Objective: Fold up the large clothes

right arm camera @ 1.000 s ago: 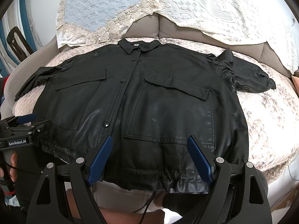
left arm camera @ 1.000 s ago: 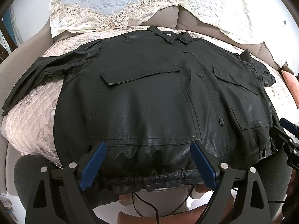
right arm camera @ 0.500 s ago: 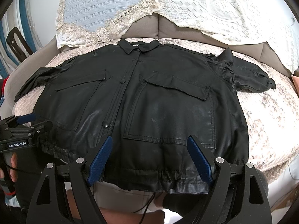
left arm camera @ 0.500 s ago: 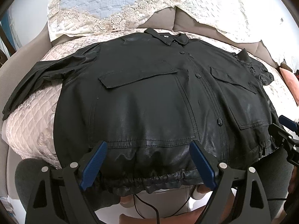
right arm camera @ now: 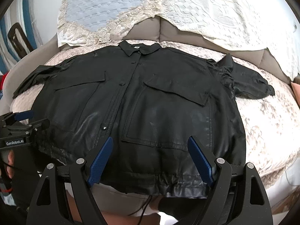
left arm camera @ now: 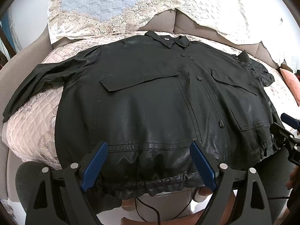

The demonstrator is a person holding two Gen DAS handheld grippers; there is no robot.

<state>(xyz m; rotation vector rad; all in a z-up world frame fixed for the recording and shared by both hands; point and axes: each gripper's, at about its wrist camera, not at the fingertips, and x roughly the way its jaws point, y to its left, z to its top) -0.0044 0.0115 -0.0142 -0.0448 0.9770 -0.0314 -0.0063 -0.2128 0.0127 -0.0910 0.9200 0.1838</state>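
Note:
A black leather-look jacket (left arm camera: 150, 101) (right arm camera: 150, 101) lies flat and buttoned on a sofa seat, collar at the back, both sleeves spread sideways, its gathered hem hanging over the front edge. My left gripper (left arm camera: 148, 148) stands open just above the hem's left half, nothing between its blue pads. My right gripper (right arm camera: 150, 142) is open too, over the hem's right half. Each gripper shows at the edge of the other's view, the right gripper (left arm camera: 288, 129) and the left gripper (right arm camera: 24, 123).
A quilted pinkish cover (left arm camera: 31, 131) (right arm camera: 270, 123) lies under the jacket. Lace-trimmed blue and cream throws (left arm camera: 112, 5) drape the grey sofa back (right arm camera: 159, 30). A pink cushion (left arm camera: 290, 82) sits at far right. A person's legs and a black cable (left arm camera: 150, 210) are below the hem.
Both views have crept slightly; the left gripper has shifted a little so the jacket sits marginally lower and further right in its view. Both grippers stay open.

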